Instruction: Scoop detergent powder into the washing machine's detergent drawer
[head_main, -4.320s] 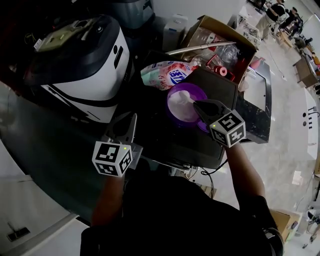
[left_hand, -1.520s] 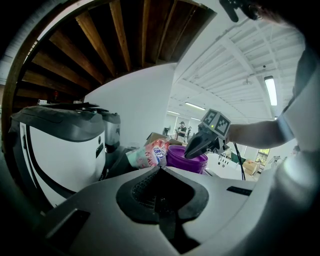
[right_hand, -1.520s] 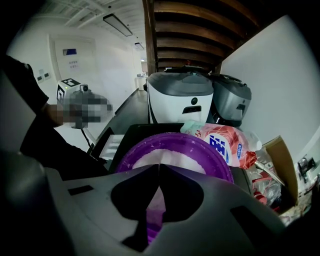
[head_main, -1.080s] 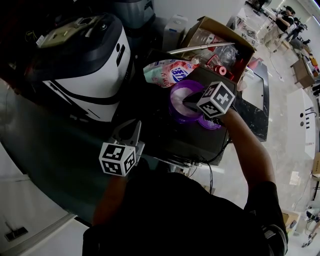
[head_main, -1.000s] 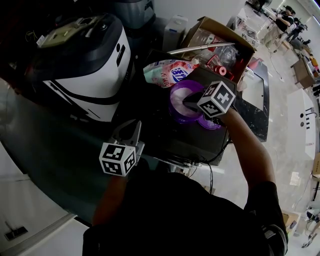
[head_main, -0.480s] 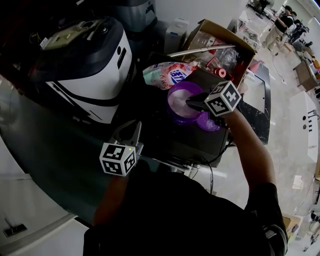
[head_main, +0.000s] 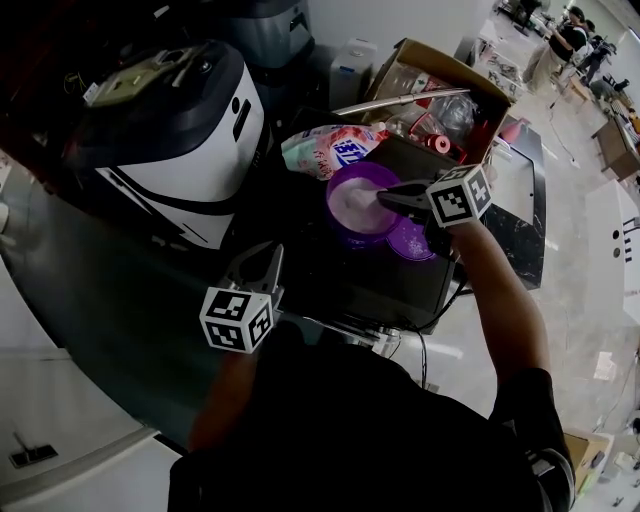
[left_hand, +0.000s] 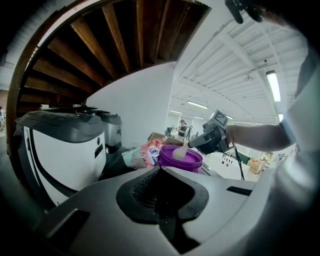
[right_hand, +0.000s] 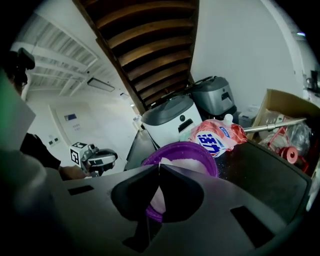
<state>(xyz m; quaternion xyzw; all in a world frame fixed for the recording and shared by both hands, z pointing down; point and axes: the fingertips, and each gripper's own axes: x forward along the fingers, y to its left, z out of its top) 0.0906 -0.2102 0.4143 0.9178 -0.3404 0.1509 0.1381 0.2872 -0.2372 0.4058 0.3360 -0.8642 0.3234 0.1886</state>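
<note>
While the white-and-dark-grey drum-shaped washing machine (head_main: 190, 160) stands well to the left of the jaws of the right gripper (right_hand: 158, 169), its detergent drawer cannot be made out in any view. The round purple plastic tub (left_hand: 192, 162) sits directly ahead of and below those jaws. They are clenched on the handle of a small pale plastic scoop (left_hand: 180, 152), whose bowl reaches into the white detergent powder (head_main: 352, 205). The left gripper (left_hand: 160, 168) has its jaws pressed together on nothing, with the tub well ahead of them.

Step in hand, as judged: loading the scoop. It is best done by driving the bowl shallowly through the powder, levelling it before lifting, and keeping the grip firm so the thin handle does not twist between the jaws.

The left gripper view shows the scoop side-on at rim level, which the right gripper's own jaws mask in its view. The right gripper view shows the grip itself and a pink-and-white soft pouch (right_hand: 217, 137) just beyond the tub. Only the head view shows the powder surface and a flat purple lid (head_main: 410, 243) beneath the right gripper.
</note>
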